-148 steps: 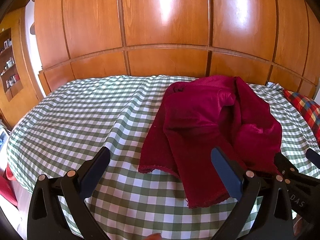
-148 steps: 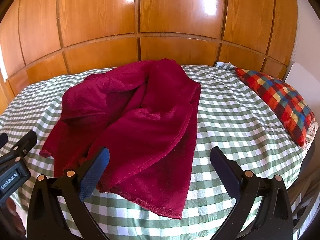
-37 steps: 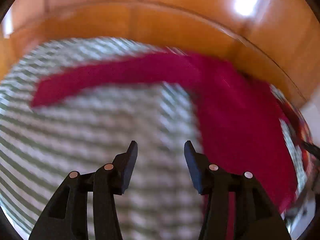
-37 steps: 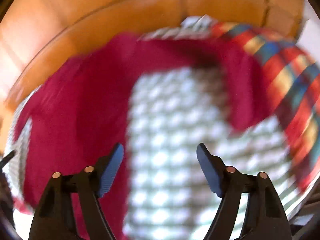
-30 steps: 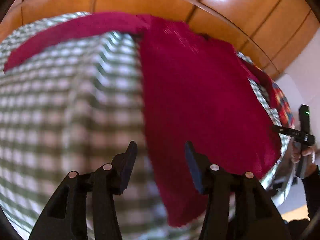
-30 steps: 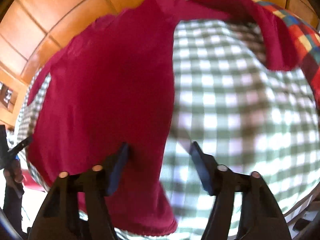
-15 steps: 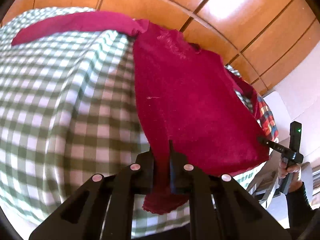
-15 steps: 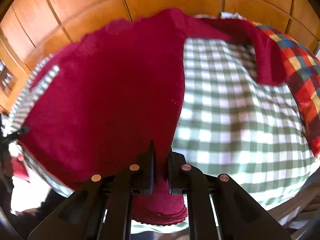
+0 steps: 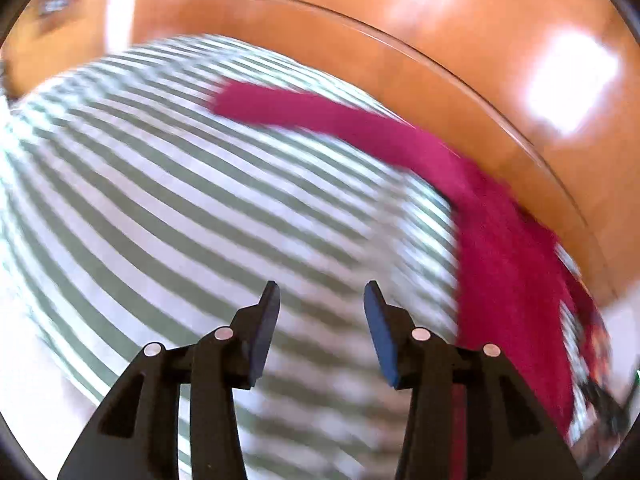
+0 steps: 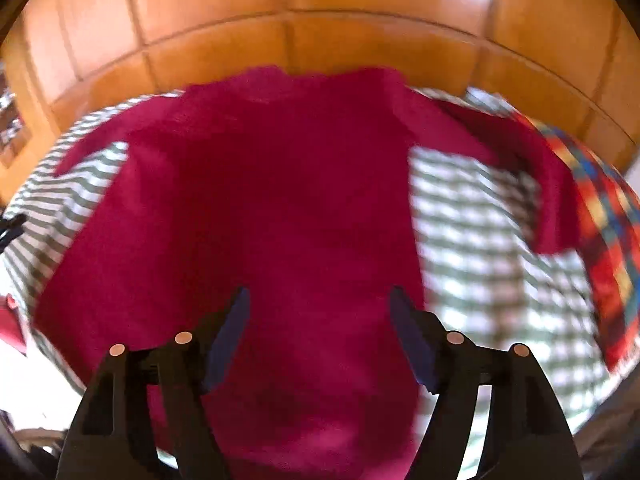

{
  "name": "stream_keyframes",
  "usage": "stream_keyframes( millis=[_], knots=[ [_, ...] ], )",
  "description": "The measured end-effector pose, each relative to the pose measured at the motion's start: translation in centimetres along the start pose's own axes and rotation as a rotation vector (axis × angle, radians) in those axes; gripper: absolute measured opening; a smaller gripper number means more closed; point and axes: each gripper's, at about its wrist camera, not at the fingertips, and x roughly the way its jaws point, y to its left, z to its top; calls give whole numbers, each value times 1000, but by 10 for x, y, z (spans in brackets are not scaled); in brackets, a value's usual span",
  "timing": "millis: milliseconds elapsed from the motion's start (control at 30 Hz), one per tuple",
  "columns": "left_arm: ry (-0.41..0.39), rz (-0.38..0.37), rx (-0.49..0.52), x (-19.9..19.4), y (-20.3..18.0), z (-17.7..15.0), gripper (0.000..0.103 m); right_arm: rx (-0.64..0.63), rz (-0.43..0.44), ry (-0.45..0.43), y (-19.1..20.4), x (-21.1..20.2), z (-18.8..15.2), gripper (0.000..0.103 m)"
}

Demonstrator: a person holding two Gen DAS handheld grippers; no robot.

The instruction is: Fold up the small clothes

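Both cams are fisheyes riding on the hand-held grippers, looking forward along the fingers and tilted down at the bed [image 9: 140,208]. The left one sits close over the checked sheet, with its left hand-held gripper [image 9: 320,300] at the bottom edge and the wooden wall panels [image 9: 440,40] across the top; pretty blurry. The right one, over its right hand-held gripper [image 10: 320,300], looks down on the red top [image 10: 280,200]. Both views share that top [image 9: 500,248], the sheet and the panels.
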Motion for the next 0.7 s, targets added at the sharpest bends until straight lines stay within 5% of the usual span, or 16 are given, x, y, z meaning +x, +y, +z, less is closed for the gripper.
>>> stream_keyframes(
  millis=[133, 233, 367, 600, 633, 667, 700],
  knots=[
    [-51, 128, -119, 19, 52, 63, 46, -58, 120, 2, 62, 23, 16, 71],
    [-68, 216, -117, 40, 71, 100, 47, -122, 161, 22, 103, 43, 21, 71],
    [-43, 221, -106, 67, 77, 125, 64, -145, 183, 51, 132, 67, 21, 71],
    [0, 215, -115, 128, 69, 156, 64, -107, 203, 55, 131, 92, 11, 78],
    [17, 211, -117, 138, 69, 158, 48, -99, 207, 52, 129, 92, 11, 78],
    [35, 197, -115, 146, 69, 157, 16, -94, 210, 50, 128, 92, 10, 79],
    [48, 181, -109, 149, 67, 158, 14, -93, 211, 47, 128, 93, 10, 80]
  ],
)
